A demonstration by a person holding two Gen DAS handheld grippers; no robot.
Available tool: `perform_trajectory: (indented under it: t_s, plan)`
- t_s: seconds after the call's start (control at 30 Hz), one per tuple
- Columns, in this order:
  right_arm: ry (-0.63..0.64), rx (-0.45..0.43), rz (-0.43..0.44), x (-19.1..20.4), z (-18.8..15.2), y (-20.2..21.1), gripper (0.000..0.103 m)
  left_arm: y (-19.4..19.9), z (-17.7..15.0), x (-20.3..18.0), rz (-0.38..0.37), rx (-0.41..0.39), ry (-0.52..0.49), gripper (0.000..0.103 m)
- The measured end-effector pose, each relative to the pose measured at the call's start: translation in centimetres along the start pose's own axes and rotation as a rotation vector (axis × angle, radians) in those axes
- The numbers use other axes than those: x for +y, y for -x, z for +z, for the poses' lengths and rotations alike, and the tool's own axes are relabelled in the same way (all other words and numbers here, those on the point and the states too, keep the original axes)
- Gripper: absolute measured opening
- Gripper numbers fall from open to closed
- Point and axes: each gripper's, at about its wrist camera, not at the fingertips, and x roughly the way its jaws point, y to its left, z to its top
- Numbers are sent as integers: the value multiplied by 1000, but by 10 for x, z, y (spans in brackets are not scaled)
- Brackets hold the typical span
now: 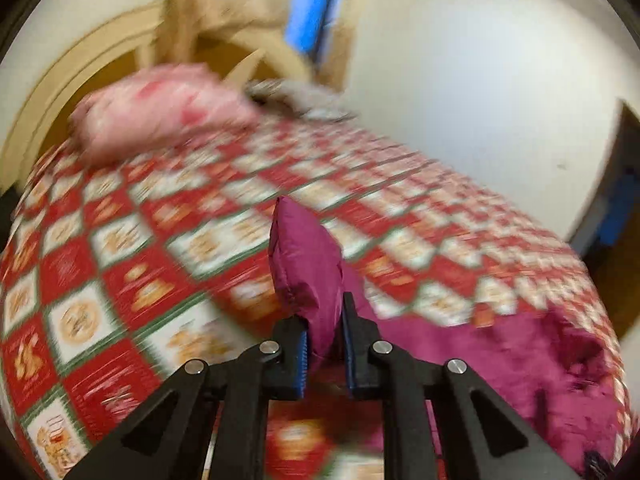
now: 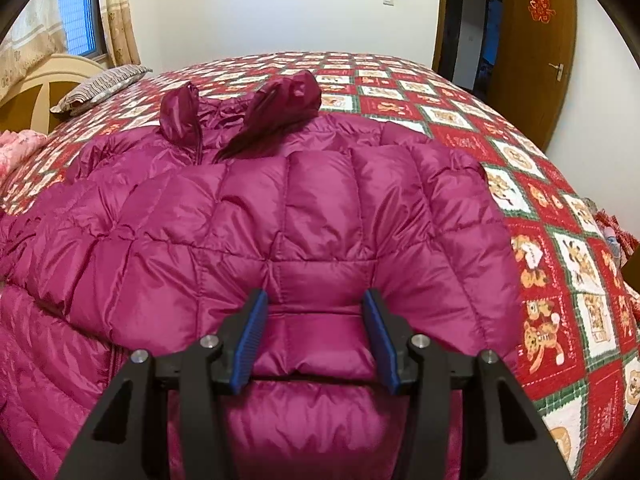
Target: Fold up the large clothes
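A magenta quilted down jacket [image 2: 260, 216] lies spread on the bed, its darker hood [image 2: 280, 108] at the far end. My right gripper [image 2: 316, 304] is open and hovers over the jacket's near part, its blue pads apart. In the blurred left wrist view my left gripper [image 1: 324, 312] is shut on a fold of the jacket [image 1: 304, 256], which sticks up between the pads. More of the jacket [image 1: 500, 356] trails down to the right.
The bed has a red, white and green checked cover [image 2: 560, 240]. A striped pillow [image 2: 100, 88] and a pink pillow [image 1: 160, 112] lie by the headboard [image 2: 36, 84]. A wooden door [image 2: 532, 40] stands at the far right, a curtained window [image 2: 76, 8] at the far left.
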Motion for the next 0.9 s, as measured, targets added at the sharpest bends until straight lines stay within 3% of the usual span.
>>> perform_trajectory:
  t_s: [0.23, 0.33, 0.47, 0.67, 0.8, 0.9]
  plan:
    - [-26, -5, 32, -4, -1, 1, 54, 54, -6, -139, -314, -116, -279, 12]
    - [-41, -8, 50, -6, -1, 1, 54, 70, -33, -199, -445, -114, -414, 11]
    - [-74, -16, 85, -11, -2, 2, 54, 78, -87, -263, -597, -54, -573, 11]
    - [-129, -27, 143, -21, -3, 3, 54, 64, -153, -308, -702, 74, -680, 12]
    - [-156, -31, 169, -25, -4, 3, 54, 50, -174, -305, -715, 243, -635, 12]
    - [-147, -29, 161, -23, -3, 4, 54, 55, -174, -290, -696, 262, -600, 14]
